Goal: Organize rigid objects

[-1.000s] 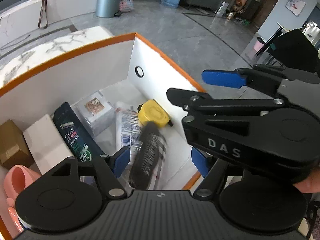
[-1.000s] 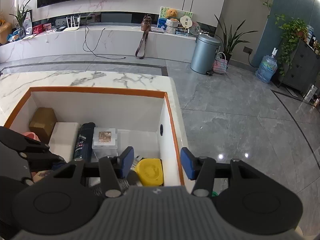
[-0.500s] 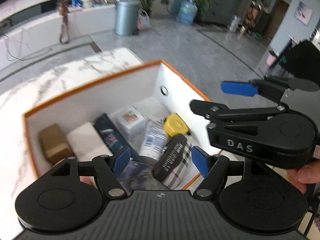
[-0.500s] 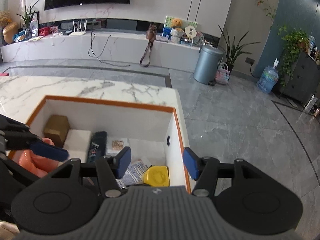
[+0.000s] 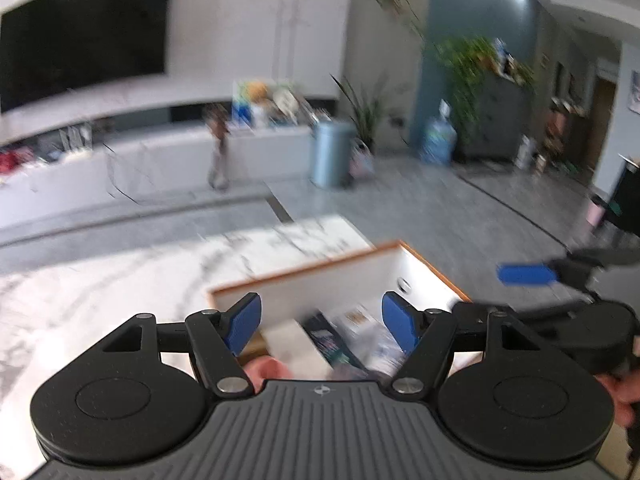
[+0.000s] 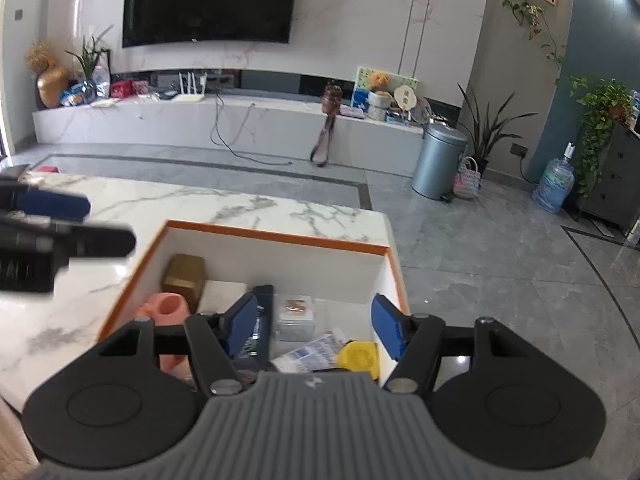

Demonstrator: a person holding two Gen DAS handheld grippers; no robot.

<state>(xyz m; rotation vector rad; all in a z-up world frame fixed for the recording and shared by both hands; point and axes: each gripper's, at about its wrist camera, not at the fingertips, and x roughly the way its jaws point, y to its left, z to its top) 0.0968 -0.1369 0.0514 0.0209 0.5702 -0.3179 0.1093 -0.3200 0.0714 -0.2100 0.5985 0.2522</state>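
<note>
Left hand-held gripper [image 5: 322, 326] wide apart, nothing between the blue pads, held above the box [image 6: 276, 236]. Right hand-held gripper [image 6: 314, 326] also apart and empty, jaws have just been opening. Box is white with orange rim, sits on marble bench [image 6: 200, 204] at its right end. Inside box: brown carton [image 6: 183, 278] and pink cup [image 6: 166, 310] at left, dark bottle [image 6: 262, 320], clear case [image 6: 295, 316], printed pouch [image 6: 310, 354], yellow tape measure [image 6: 358, 358] by right wall. Left view is motion-blurred.
</note>
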